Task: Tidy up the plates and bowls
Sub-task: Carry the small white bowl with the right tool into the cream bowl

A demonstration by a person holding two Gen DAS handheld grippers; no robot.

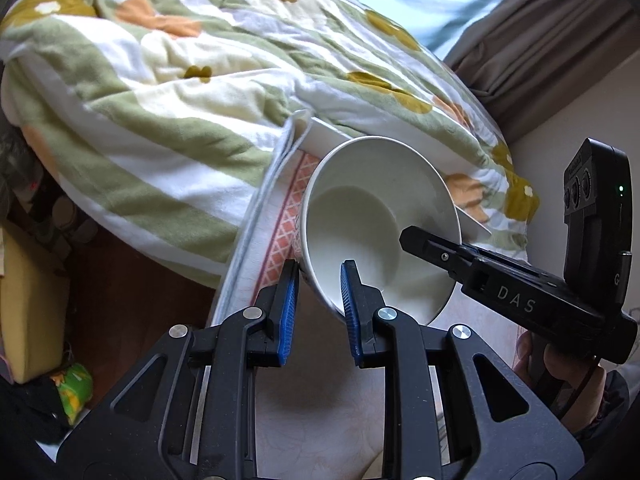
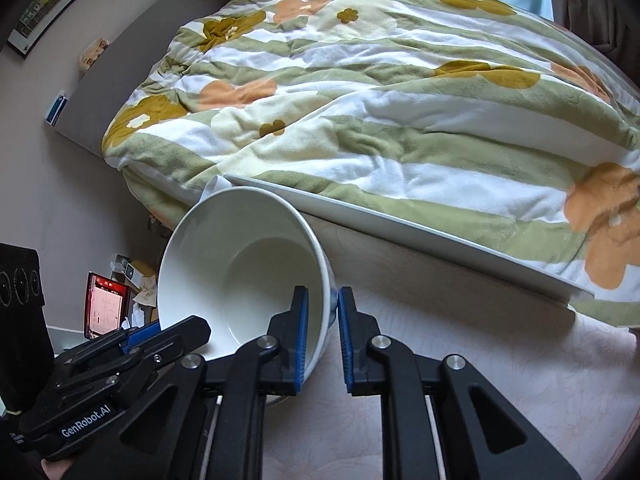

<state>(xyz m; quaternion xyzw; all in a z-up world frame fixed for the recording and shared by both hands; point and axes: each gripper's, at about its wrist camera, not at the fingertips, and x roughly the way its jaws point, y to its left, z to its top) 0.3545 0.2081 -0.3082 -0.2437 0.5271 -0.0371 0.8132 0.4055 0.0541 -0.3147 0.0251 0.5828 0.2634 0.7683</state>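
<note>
White bowl (image 1: 376, 224) tilted on its side, mouth facing the cameras, held up over a pale counter (image 2: 500, 380) beside a bed. Gripped at the rim from two sides. Left claw (image 1: 318, 304) clamped on the near rim, one blue pad (image 1: 289, 312) outside the wall, the other inside. Right claw (image 2: 323, 344) likewise clamped on the rim, one blue pad (image 2: 303, 344) inside the bowl, the other pressed to the outer wall. In the left view, right claw reaching in from the right side, its black finger lying across the bowl's opening. In the right view, left claw seen at lower left, touching the bowl's lower rim. Bowl inside plain white; a faint pattern on the outer wall, too small to read.

Just behind the bowl, a long white plate (image 2: 420, 228), its far edge against a blanket (image 2: 380, 92). Blanket striped green and white with orange and mustard flowers, heaped over the bed. Behind the bed, brown curtain (image 1: 540, 48) and a pale blue pane. To the left in the right view, a lit red screen (image 2: 106, 304) low down by the wall, with clutter near it.
</note>
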